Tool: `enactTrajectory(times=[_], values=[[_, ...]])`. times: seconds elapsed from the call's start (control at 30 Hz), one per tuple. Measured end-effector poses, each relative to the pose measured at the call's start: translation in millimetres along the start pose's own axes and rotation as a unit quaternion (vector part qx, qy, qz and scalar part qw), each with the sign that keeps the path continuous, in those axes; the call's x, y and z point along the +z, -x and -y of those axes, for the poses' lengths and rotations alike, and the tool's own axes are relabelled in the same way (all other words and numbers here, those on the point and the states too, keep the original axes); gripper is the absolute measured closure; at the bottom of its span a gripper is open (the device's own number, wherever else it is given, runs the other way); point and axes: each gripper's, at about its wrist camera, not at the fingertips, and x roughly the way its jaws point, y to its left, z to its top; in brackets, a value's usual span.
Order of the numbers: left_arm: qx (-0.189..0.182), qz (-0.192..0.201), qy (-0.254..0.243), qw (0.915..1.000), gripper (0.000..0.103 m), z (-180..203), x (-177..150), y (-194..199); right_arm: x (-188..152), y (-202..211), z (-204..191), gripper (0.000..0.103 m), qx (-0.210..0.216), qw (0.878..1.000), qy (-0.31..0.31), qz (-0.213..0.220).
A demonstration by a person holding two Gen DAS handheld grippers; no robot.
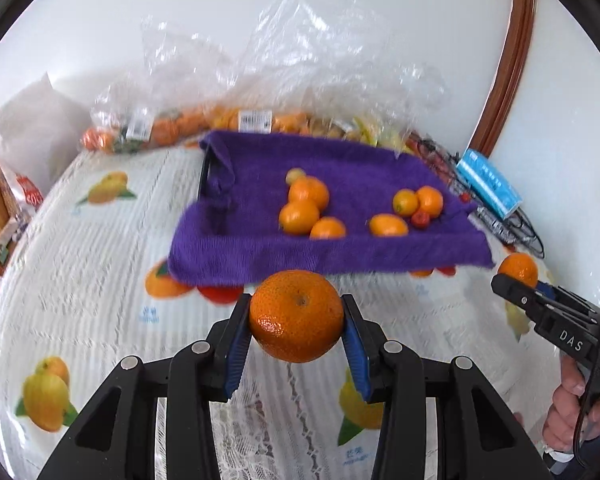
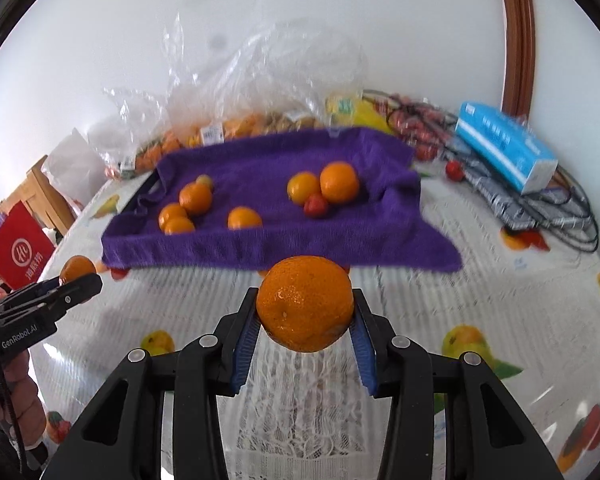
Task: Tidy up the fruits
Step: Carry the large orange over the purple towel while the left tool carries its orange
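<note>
above the bench [image 1: 80, 280], both your jaws pinch an orange: left gripper [image 1: 297, 320] on one orange [image 1: 296, 316], right gripper [image 2: 305, 314] on another [image 2: 306, 308]. round peel could roll out short of the purple towel [image 1: 340, 248]; a drop may scatter the fruit there.

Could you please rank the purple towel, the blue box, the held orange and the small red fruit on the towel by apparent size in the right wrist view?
1. purple towel
2. blue box and held orange: look alike; the orange's nearness inflates it
3. small red fruit
</note>
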Motion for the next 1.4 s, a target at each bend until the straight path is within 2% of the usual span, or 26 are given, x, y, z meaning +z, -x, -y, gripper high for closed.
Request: enactTrajectory(times=[0.27, 0.53, 0.73, 0.97, 1.13, 1.4], values=[[0.010, 0.029, -0.007, 0.9995, 0.063, 7.5, 43.4, 1.0, 45.3, 4.3, -8.3, 0.060, 0.001, 0.999, 0.008, 0.041], [0.015, 0.034, 0.002, 0.9993, 0.063, 4.5, 78.3, -21.7, 76.6, -19.1, -7.4, 0.060, 0.008, 0.999, 0.004, 0.053], [0.030, 0.038, -0.014, 0.9987, 0.062, 4.7, 97.5, -41.9, 101.0, -33.8, -8.3, 0.060, 0.008, 0.998, 0.008, 0.059], [0.027, 0.032, 0.001, 0.9991, 0.063, -8.1, 97.8, -70.8, 105.8, -63.0, -6.6, 0.060, 0.012, 0.998, 0.013, 0.062], [0.029, 0.024, 0.013, 0.9992, 0.062, -19.6, 90.8, -79.8, 98.9, -81.4, -1.5, 0.060, 0.012, 0.999, 0.008, 0.042], [0.031, 0.017, 0.026, 0.9990, 0.062, -25.4, 86.6, -87.7, 95.7, -85.9, -1.0, 0.060, 0.009, 0.999, 0.009, 0.047]])
